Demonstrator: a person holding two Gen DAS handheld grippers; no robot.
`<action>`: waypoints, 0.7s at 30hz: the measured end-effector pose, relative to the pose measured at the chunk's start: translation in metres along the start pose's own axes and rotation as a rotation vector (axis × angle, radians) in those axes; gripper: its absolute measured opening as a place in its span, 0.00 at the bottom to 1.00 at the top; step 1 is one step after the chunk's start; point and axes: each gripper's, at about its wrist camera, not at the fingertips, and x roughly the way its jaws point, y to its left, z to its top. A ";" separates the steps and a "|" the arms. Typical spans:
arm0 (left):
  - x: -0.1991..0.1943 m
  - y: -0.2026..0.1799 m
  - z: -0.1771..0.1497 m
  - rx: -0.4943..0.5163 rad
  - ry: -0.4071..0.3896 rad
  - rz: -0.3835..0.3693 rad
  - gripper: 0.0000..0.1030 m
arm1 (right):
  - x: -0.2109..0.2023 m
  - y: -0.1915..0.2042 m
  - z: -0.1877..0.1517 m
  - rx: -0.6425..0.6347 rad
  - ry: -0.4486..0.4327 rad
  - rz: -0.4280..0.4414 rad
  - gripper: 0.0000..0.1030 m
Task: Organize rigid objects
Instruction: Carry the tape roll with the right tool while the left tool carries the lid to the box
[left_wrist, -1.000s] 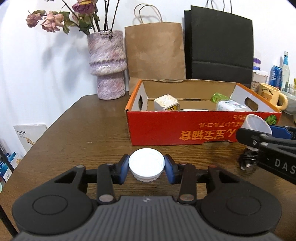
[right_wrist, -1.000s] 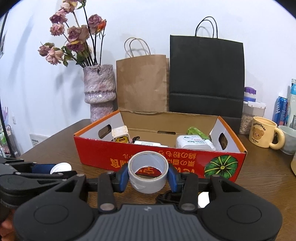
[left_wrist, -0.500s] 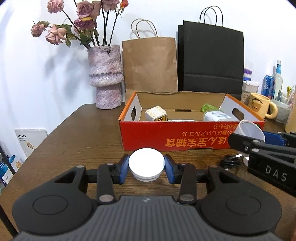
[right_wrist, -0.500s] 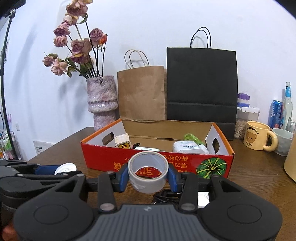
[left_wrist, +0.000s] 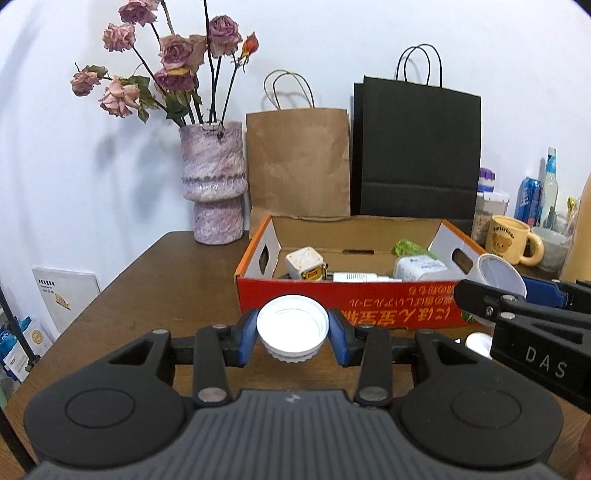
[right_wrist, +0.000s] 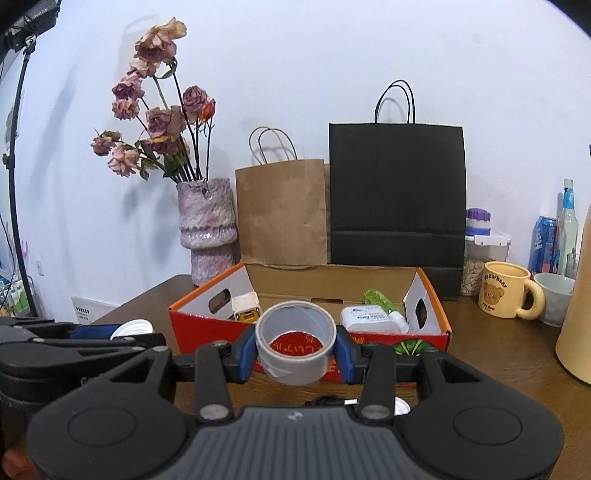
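My left gripper (left_wrist: 292, 334) is shut on a white screw cap (left_wrist: 292, 324), held above the brown table in front of a red cardboard box (left_wrist: 354, 306). My right gripper (right_wrist: 295, 347) is shut on a grey roll of tape (right_wrist: 295, 341), also held in front of the box (right_wrist: 207, 332). The box holds a white cube charger (left_wrist: 304, 263), a white adapter (left_wrist: 421, 266), a green bottle (right_wrist: 378, 300) and a flat white item. Each gripper shows at the other view's edge: the right one (left_wrist: 491, 291) with the tape, the left one (right_wrist: 129, 330) with the cap.
A purple vase (left_wrist: 213, 184) of dried roses stands back left. Brown (left_wrist: 299, 162) and black (left_wrist: 417, 147) paper bags stand behind the box. A bear mug (right_wrist: 508, 290), bowl, jar, can and bottle stand at right. A black cable and small white item (left_wrist: 476, 339) lie before the box.
Both grippers have risen and pulled back from the box while tilting up, each still holding its object. The cap's open underside now faces the left camera.
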 end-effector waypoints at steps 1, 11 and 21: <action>0.000 0.000 0.002 -0.004 -0.002 -0.002 0.40 | -0.001 0.000 0.002 -0.001 -0.002 0.001 0.41; 0.002 -0.010 0.023 -0.017 -0.036 -0.009 0.40 | 0.003 -0.006 0.014 0.002 -0.019 -0.014 0.41; 0.016 -0.022 0.040 -0.032 -0.066 -0.018 0.40 | 0.016 -0.019 0.028 0.013 -0.036 -0.031 0.41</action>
